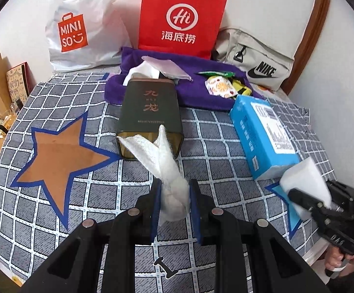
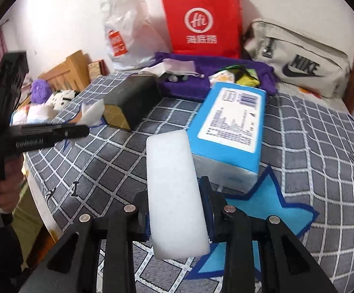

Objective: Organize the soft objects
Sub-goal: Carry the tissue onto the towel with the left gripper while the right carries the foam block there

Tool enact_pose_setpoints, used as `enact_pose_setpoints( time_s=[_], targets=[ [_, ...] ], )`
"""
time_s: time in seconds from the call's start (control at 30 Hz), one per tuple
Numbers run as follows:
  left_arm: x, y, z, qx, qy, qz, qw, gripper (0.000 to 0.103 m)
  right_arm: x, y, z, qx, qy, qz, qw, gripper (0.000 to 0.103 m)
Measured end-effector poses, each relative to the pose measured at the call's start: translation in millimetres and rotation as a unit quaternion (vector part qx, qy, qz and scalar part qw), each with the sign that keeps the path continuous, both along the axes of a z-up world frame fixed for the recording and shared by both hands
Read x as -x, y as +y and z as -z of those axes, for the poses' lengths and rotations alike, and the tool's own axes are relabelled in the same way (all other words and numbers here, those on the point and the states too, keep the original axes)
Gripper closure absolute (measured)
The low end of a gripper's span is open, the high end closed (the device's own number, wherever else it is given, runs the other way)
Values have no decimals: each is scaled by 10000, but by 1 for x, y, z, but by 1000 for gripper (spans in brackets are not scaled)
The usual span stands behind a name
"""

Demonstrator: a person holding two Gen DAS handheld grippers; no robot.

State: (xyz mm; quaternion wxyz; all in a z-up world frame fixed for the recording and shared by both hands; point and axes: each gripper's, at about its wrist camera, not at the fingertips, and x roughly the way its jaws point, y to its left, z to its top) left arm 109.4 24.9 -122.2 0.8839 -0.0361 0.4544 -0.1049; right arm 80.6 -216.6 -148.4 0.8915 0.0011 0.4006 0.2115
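1. Grippers came nearest the cameras. The left gripper [image 1: 174, 204] was clamped on a crumpled white tissue [image 1: 169, 175], whose loose ends fanned up and away from the pads, clear of the surface. The right gripper [image 2: 178, 210] was clamped on a white foam block [image 2: 174, 190], gripped across its narrow sides, its long end pointing away from the camera.
2. Both items were held above a grey checked bedspread [image 1: 225, 131]. An orange star patch [image 1: 59, 156] lay on it to the left; a blue star patch [image 2: 269, 202] lay beneath the right gripper.
3. A person's hand [image 2: 3, 185] was seen on the left gripper's handle in the right wrist view.
4. Beyond the tissue, a dark green box [image 1: 150, 112] lay on its side. A blue tissue pack [image 2: 233, 127] lay just past the foam block.
5. Further back, a purple towel [image 1: 194, 95] carried a white cloth pouch [image 1: 169, 69] and several small coloured packets [image 1: 222, 86].
6. At the wall stood a white plastic bag [image 1: 79, 24], a red paper bag [image 1: 181, 17] and a beige sports bag [image 1: 255, 61].
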Motion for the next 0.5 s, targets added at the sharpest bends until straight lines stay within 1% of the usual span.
enact_pose_setpoints(
  time_s=[0.07,0.13,0.23,0.3,0.37,0.5],
  targets=[
    [-1,0,1,70,23,12,10000,82,2,4,4,60,-30,-49,10000,71],
    [-1,0,2,83,49,45,9999,82,6,5,10,14,-107,-20,9999,71],
    [0,1,0,138,20,81,9999,82,10,1,20,-155,-15,112,9998,71],
    [2,2,-2,183,-15,109,9998,82,11,-1,24,-73,28,231,9997,71],
    [3,3,-5,205,-41,120,9997,82,13,-1,24,65,53,330,9994,71],
    [3,7,-11,243,-87,72,9996,82,14,-8,13,75,88,484,9988,71]
  ],
)
